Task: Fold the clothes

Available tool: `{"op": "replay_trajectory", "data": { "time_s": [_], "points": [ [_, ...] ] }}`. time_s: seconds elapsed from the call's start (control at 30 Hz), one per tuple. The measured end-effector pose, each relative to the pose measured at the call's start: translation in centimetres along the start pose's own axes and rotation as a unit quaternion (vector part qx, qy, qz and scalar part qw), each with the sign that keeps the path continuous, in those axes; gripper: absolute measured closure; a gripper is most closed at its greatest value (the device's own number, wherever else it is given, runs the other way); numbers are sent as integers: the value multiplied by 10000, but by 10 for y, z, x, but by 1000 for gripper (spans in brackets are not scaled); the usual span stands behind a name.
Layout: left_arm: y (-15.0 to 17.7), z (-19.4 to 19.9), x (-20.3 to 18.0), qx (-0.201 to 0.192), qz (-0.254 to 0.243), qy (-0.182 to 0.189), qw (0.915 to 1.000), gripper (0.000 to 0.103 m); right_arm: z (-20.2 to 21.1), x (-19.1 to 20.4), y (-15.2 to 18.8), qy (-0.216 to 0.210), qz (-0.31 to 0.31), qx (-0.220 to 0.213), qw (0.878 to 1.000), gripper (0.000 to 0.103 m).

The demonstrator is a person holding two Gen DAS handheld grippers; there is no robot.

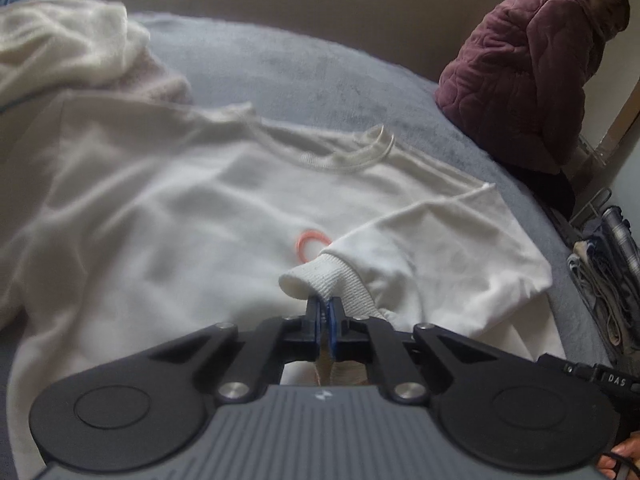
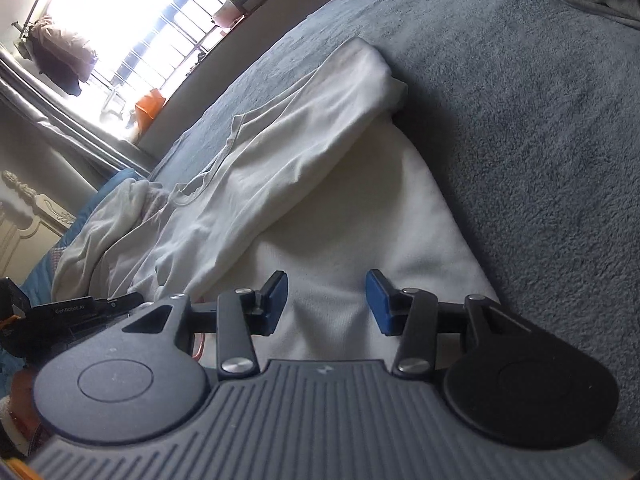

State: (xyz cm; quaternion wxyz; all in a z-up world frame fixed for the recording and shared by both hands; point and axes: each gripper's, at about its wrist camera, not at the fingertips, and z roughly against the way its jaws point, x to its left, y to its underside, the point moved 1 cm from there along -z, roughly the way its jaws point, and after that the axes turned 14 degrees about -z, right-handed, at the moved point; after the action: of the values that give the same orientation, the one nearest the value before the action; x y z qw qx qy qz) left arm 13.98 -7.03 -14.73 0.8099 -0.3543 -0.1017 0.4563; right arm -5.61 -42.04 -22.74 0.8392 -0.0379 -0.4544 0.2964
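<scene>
L gripper [image 1: 325,307] clamped on ribbed cuff [image 1: 332,276] of white sweatshirt [image 1: 180,200]; R gripper [image 2: 327,295] fingers apart above it. Seated person [image 1: 528,80] at bed edge; cream garment pile [image 1: 60,48] beyond.

Daylight pours through the barred window [image 2: 152,28] in the upper left of the right wrist view, blown out to pure white. The bed [image 2: 520,120] beside it sits in soft shade. In the left wrist view the white sweatshirt [image 1: 180,208] is smeared with blur at left. Fisheye bending curves both frames' edges.
</scene>
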Motion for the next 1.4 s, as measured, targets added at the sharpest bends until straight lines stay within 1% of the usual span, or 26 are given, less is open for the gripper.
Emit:
{"op": "replay_trajectory", "data": {
  "time_s": [0.1, 0.17, 0.27, 0.33, 0.47, 0.63, 0.77, 0.83, 0.9, 0.97, 1.0, 1.03, 1.07, 1.1, 1.17, 1.23, 1.3, 1.37, 1.4],
  "points": [
    [-19, 25, 7, -388, 57, -215, 9990, 98, -1, 0, -1, -13, -22, 8, 10000, 60],
    [-33, 43, 18, -664, 101, -354, 9971, 98, -2, 0, -1, -21, -37, 13, 10000, 60],
    [-43, 53, 38, -721, 168, -722, 9946, 98, -3, 0, -2, -34, -59, 21, 10000, 60],
    [-50, 60, 52, -755, 212, -965, 9922, 98, -2, 5, -4, 3, 60, -25, 10000, 60],
    [-31, 39, 63, -344, 249, -1138, 9926, 98, 2, 15, -10, 81, 311, -121, 9994, 60],
    [-8, 14, 76, 169, 292, -1352, 9902, 98, 6, 28, -17, 179, 625, -241, 9976, 60],
    [-9, 14, 72, 94, 23, -1481, 9889, 98, 9, 38, -22, 257, 875, -337, 9953, 60],
    [-11, 13, 70, 71, -87, -1531, 9881, 98, 10, 57, -38, 530, 1469, -760, 9848, 60],
    [-10, 10, 67, 100, -177, -1582, 9872, 98, -12, 66, -47, 954, 2110, -660, 9706, 60],
    [-7, 8, 68, 140, -147, -1584, 9872, 98, -36, 75, -56, 1380, 2740, -528, 9503, 60],
    [-6, 7, 69, 157, -126, -1579, 9872, 98, -46, 73, -55, 1520, 2911, -523, 9431, 60],
    [-4, 7, 70, 175, -124, -1573, 9873, 98, -55, 72, -54, 1652, 3066, -524, 9359, 62],
    [-3, 6, 71, 194, -122, -1567, 9874, 98, -65, 70, -53, 1783, 3220, -526, 9283, 69],
    [-1, 5, 71, 236, -136, -1557, 9874, 98, -68, 65, -53, 1832, 3151, -587, 9293, 72],
    [3, 2, 72, 331, -172, -1544, 9873, 98, -64, 49, -56, 1715, 2683, -627, 9459, 75],
    [6, -2, 72, 427, -262, -1515, 9872, 98, -56, 41, -59, 1587, 2440, -629, 9546, 76],
    [9, -5, 72, 496, -396, -1446, 9875, 96, -46, 36, -63, 1429, 2255, -555, 9621, 71],
    [12, -4, 73, 497, -535, -1421, 9872, 87, -31, 32, -69, 1361, 2034, -417, 9687, 59],
    [13, -2, 74, 500, -592, -1409, 9870, 83, -21, 30, -73, 1333, 1940, -412, 9710, 58]
  ]
}}
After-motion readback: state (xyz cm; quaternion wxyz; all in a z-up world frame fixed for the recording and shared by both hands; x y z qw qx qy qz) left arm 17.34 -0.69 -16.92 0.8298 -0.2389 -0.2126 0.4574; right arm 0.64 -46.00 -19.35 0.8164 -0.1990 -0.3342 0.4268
